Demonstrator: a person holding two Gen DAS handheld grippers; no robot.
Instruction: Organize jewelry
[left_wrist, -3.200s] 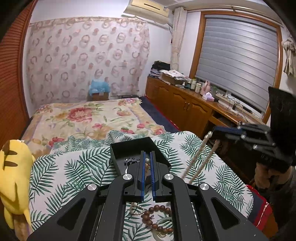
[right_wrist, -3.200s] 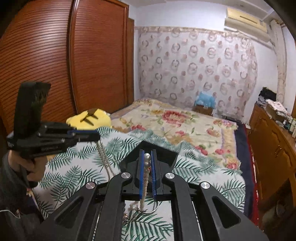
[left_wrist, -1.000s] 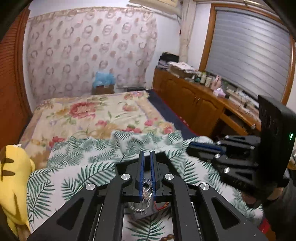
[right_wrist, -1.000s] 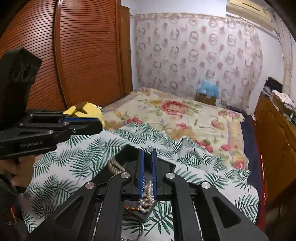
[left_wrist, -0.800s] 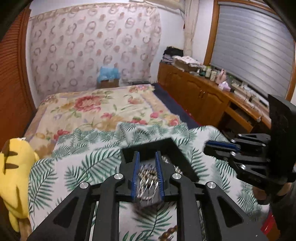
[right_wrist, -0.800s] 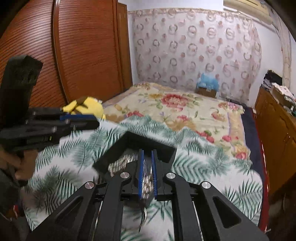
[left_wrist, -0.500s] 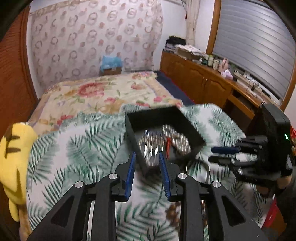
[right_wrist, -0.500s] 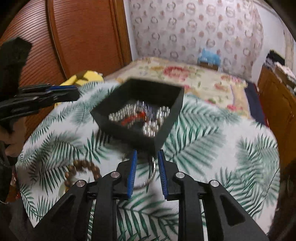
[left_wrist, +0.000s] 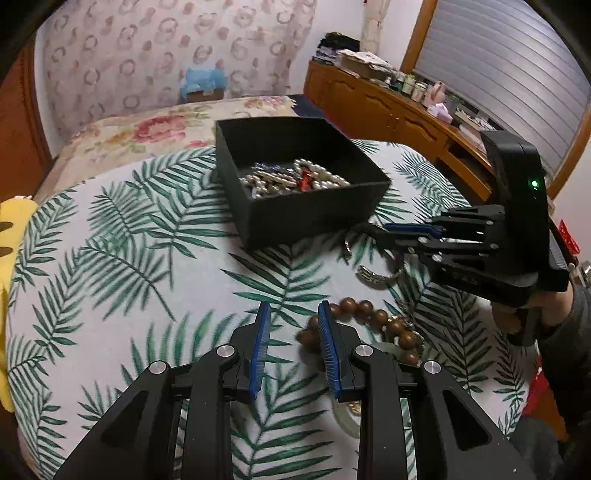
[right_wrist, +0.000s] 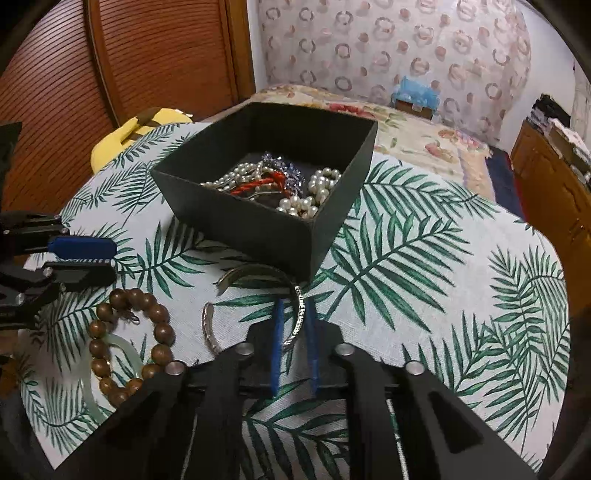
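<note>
Two wrist views, both angled down over my fingers at the tabletop
My left view looks from close above the leaf-print cloth (left_wrist: 122, 236) towards the window side; my right faces the wardrobe side; both share the black box (left_wrist: 314, 210) (right_wrist: 258, 229) and wooden bead bracelet (left_wrist: 373, 317) (right_wrist: 125, 343).

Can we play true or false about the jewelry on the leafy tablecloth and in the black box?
1. The black box has pearls in it. True.
2. The brown bead bracelet is inside the box. False: it lies on the leafy tablecloth, outside the box.
3. The right gripper has a silver bangle between its blue pads. True; its jaws have just been closing on it.
4. The left gripper is holding the pearls. False: its jaws are open and empty above the cloth, beside the brown beads.
5. The box has a lid on. False: it is open on top.
</note>
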